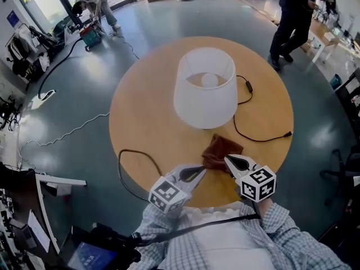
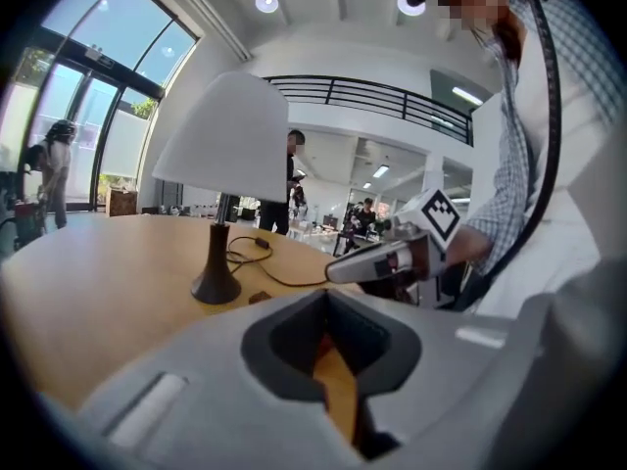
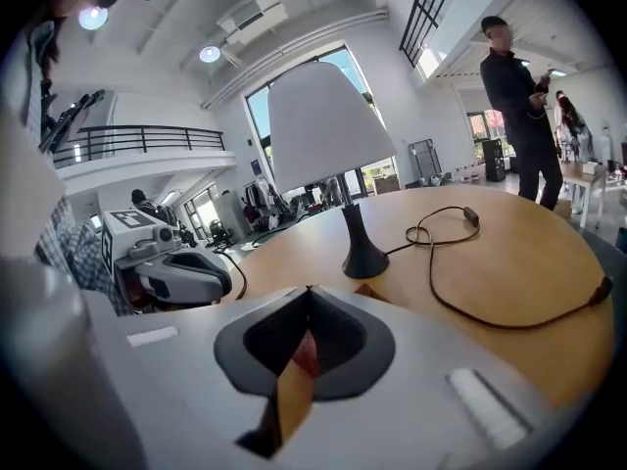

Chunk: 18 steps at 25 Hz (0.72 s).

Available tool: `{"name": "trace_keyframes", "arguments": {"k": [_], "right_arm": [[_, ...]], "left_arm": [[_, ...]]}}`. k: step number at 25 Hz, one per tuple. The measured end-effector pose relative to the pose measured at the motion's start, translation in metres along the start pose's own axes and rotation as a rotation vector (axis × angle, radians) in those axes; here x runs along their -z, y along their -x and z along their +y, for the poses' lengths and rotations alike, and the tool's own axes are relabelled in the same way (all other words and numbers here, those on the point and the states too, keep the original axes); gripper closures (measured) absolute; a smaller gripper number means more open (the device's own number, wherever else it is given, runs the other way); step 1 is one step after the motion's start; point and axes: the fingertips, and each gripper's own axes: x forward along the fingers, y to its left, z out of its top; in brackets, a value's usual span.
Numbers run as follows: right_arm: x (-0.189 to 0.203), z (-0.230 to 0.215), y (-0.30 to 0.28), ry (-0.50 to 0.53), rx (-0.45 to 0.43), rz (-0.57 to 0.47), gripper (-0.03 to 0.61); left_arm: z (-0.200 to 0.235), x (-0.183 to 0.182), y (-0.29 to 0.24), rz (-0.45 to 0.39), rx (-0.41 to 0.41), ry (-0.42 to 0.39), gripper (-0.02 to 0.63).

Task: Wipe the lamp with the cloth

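Note:
A lamp (image 1: pixel 205 89) with a white shade stands upright in the middle of the round wooden table (image 1: pixel 140 117). A brown cloth (image 1: pixel 221 151) lies crumpled on the table in front of it, towards me. My left gripper (image 1: pixel 201 170) is shut, its tips just left of the cloth's near edge. My right gripper (image 1: pixel 228 160) is shut too, with its tips at the cloth's near right corner; whether they touch it I cannot tell. The left gripper view shows the lamp (image 2: pixel 220 145) ahead and the right gripper (image 2: pixel 338 270) beside it. In the right gripper view, the lamp's dark base (image 3: pixel 364 258) is close ahead.
The lamp's black cord (image 1: pixel 253 135) loops over the table's right side to a plug. Another dark cable (image 1: pixel 135 157) curls over the table's near left edge. A person (image 1: pixel 292 16) stands beyond the table at the right, another (image 1: pixel 95 4) far left.

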Motion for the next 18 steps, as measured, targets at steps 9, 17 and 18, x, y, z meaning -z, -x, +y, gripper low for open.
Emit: {"name": "trace_keyframes", "arguments": {"k": [9,17,18], "right_arm": [[0.0043,0.0019,0.0,-0.005,-0.009,0.011,0.575],[0.0067,0.0078,-0.0052,0.005,-0.003,0.024,0.575],[0.0063,0.0088,-0.0052,0.006,-0.004,0.025,0.575]], "left_arm": [[-0.0052,0.0052,-0.0035,0.011,0.01,0.02,0.609],[-0.0033,0.0073,0.0041,0.016,0.011,0.029,0.609],[-0.0035,0.0069,0.0049,0.016,0.01,0.03,0.609]]}}
